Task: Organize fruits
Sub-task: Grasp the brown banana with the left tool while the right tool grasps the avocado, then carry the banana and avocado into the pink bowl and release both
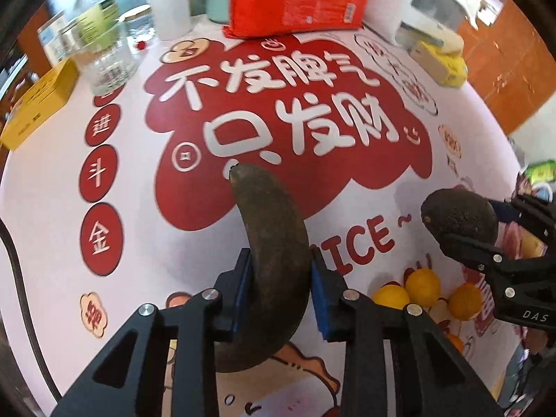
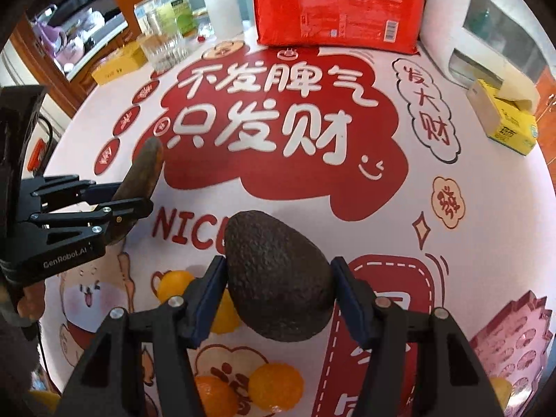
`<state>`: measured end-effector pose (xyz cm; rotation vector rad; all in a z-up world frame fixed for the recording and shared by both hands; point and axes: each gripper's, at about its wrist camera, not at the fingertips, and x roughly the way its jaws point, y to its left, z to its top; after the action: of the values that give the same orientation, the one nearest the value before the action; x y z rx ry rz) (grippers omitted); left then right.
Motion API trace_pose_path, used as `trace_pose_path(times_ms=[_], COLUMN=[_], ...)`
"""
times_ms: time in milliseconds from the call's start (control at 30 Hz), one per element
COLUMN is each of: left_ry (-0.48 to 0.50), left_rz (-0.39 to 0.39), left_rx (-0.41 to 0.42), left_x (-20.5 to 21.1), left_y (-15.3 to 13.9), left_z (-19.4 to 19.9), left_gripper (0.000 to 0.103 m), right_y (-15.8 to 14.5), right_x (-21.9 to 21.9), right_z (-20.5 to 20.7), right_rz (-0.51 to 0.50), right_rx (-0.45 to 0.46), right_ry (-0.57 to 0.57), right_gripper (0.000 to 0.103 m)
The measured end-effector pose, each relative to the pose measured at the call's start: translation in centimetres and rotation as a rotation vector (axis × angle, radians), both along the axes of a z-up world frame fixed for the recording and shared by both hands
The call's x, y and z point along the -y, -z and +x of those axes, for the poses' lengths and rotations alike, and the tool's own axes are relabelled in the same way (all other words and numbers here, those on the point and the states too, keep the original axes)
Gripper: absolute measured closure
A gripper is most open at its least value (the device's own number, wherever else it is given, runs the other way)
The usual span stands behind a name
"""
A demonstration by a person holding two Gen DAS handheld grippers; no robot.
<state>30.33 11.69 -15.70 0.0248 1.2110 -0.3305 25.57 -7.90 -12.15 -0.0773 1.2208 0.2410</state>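
My left gripper (image 1: pixel 279 292) is shut on a dark brown, overripe banana (image 1: pixel 267 243) and holds it above the table. It also shows at the left of the right wrist view (image 2: pixel 114 208), with the banana (image 2: pixel 144 170) sticking out. My right gripper (image 2: pixel 278 299) is shut on a dark avocado (image 2: pixel 278 278), held above the table. It shows at the right of the left wrist view with the avocado (image 1: pixel 458 215). Several oranges (image 1: pixel 422 285) lie on the table below the grippers, also in the right wrist view (image 2: pixel 274 385).
The table (image 2: pixel 399 187) has a red and white printed cover. At the back stand a red package (image 2: pixel 337 3), bottles (image 2: pixel 222 7), a glass jar (image 1: pixel 104 55) and yellow boxes (image 1: pixel 38 104) (image 2: pixel 504 121). A pink perforated tray (image 2: pixel 514 347) sits at the front right.
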Motion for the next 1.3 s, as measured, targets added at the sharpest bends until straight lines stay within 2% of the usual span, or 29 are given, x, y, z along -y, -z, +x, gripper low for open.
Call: trace_pose_path(times_ms=[200, 400, 567, 800, 933, 1100, 1300], left_ry=[-0.029, 0.017, 0.087, 0.226, 0.298, 0.343, 0.365], left_rz=[-0.036, -0.058, -0.098, -0.139, -0.151, -0.143, -0.099], left_rx=[0.035, 0.079, 0.119, 0.176, 0.176, 0.149, 0.123], left_x=[-1.0, 0.1, 2.8, 9.1, 13.2, 18.5, 24.5], left_y=[-3.0, -7.2, -10.8, -14.9, -15.4, -14.5, -12.5], left_z=[-1.2, -4.4, -7.5, -12.4, -14.7, -16.4, -17.4], left_gripper=[0.073, 0.073, 0.073, 0.073, 0.073, 0.073, 0.073], right_y=[-2.0, -5.1, -8.1, -11.1, -11.2, -10.3, -8.1], right_x=[0.0, 0.2, 1.2, 4.7, 7.8, 13.2, 18.3], right_z=[-1.2, -3.9, -7.4, -14.1, -17.0, -19.8, -21.2], right_rz=[0.038, 0.091, 0.133, 0.173, 0.158, 0.096, 0.016], right_rx=[0.035, 0.101, 0.163, 0.228, 0.232, 0.208, 0.153], right_ry=[0.031, 0.057, 0.092, 0.19, 0.266, 0.366, 0.367], right_gripper=[0.042, 0.042, 0.042, 0.042, 0.042, 0.042, 0.042])
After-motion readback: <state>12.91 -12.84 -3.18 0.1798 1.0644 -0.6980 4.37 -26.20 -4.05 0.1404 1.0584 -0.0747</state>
